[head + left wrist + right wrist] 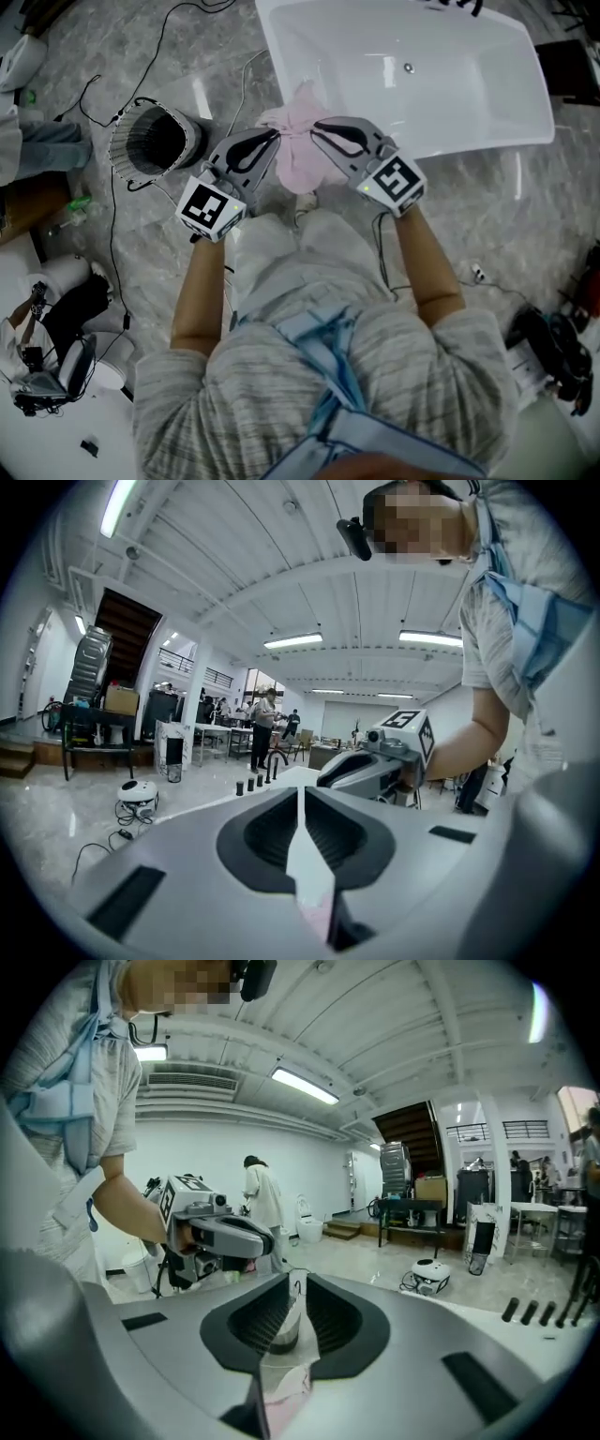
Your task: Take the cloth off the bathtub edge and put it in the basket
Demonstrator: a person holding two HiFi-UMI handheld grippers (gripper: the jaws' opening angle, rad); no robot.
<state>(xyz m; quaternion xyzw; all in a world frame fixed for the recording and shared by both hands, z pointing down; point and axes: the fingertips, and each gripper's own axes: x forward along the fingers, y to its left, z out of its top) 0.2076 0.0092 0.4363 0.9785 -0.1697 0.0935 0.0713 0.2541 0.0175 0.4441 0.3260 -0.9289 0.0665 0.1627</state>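
No writing can be read; the only marks are black-and-white square patterns on the 2 cubes (208, 208). The left claw (275, 139) and right claw (317, 128) are both clamped on the soft, crumpled pink cloth (300, 161), which is bunched between them at the near rim of the glossy white bathtub (487, 141). The round, wire-ribbed basket (120, 141) stands on the grey marbled floor (450, 216), left of the tub.

One cloth (298, 150), one basket (120, 150), one bathtub (469, 84), two claws (275, 139) (316, 128).
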